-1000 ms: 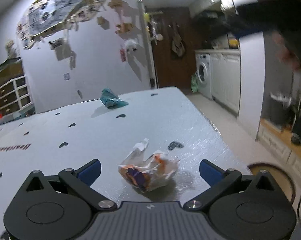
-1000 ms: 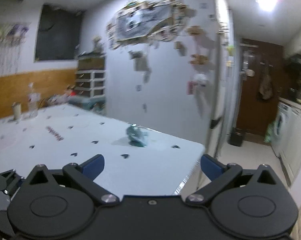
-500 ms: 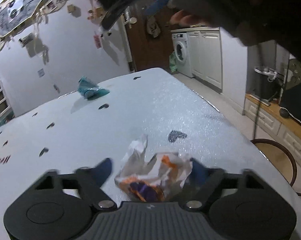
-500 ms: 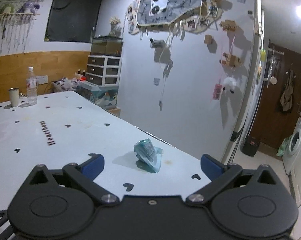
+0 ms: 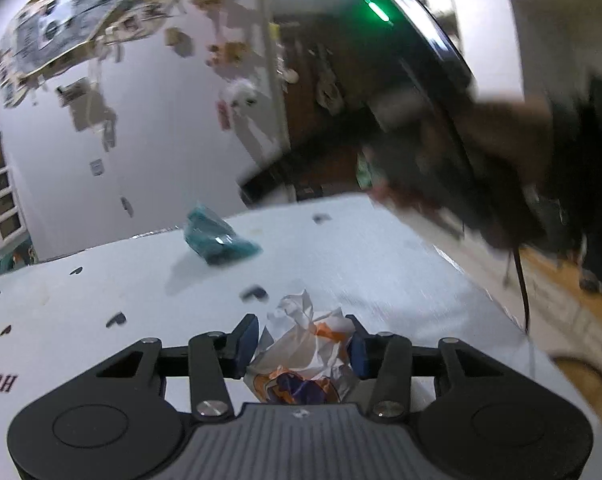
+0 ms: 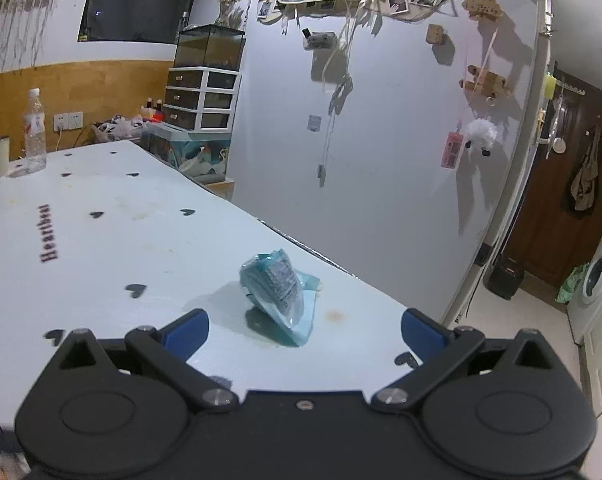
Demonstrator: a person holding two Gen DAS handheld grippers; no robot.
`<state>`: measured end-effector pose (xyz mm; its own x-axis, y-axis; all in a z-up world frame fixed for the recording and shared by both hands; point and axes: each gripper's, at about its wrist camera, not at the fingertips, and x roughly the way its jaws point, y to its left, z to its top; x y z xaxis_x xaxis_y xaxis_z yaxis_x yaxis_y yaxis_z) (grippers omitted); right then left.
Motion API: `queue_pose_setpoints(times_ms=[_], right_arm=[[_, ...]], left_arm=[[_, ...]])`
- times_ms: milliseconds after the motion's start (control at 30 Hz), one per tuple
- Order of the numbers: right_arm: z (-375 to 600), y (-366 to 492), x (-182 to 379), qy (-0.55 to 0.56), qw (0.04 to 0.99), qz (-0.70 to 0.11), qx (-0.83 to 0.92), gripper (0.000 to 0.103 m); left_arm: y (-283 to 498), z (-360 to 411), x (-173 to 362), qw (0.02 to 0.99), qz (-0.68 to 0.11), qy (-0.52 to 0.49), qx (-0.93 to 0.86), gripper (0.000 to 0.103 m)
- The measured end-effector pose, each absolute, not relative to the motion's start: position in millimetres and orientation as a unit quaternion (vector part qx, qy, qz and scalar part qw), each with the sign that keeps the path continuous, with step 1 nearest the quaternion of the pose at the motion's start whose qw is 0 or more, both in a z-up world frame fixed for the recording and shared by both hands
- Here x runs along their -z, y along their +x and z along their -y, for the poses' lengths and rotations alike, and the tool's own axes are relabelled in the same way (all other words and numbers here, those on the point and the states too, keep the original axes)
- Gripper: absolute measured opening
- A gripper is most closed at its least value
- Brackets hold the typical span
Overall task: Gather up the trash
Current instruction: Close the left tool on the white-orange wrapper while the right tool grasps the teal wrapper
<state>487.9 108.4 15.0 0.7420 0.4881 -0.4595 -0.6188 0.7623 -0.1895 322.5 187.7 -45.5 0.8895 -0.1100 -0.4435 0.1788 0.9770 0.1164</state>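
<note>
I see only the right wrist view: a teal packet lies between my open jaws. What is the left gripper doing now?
Observer: The left gripper is closing its jaws around a crumpled white and orange wrapper.
Operator: Is this wrapper near the teal packet?
Observer: It sits nearer the left camera; the teal packet lies farther across the table.
Operator: Is anything above the table?
Observer: A blurred hand holding a dark device with a green light is at upper right.
</note>
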Motion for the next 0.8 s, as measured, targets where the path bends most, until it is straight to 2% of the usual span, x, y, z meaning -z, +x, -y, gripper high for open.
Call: queue_pose_setpoints(times_ms=[300, 600, 767, 800], right_arm=[[-146, 530, 17, -0.179, 0.915, -0.186, -0.310, 0.103], [-195, 559, 42, -0.218, 0.906, -0.188, -0.311, 0.103], [-204, 575, 55, -0.212, 0.902, -0.216, -0.309, 0.083], [-204, 575, 58, -0.212, 0.902, -0.217, -0.307, 0.072]], left_arm=[[345, -226, 59, 0.972, -0.228, -0.005, 0.057, 0.046], [345, -226, 62, 0.963, -0.260, -0.004, 0.064, 0.047], [346, -225, 65, 0.958, -0.278, -0.009, 0.073, 0.047], [347, -226, 66, 0.957, -0.280, -0.010, 0.074, 0.047]])
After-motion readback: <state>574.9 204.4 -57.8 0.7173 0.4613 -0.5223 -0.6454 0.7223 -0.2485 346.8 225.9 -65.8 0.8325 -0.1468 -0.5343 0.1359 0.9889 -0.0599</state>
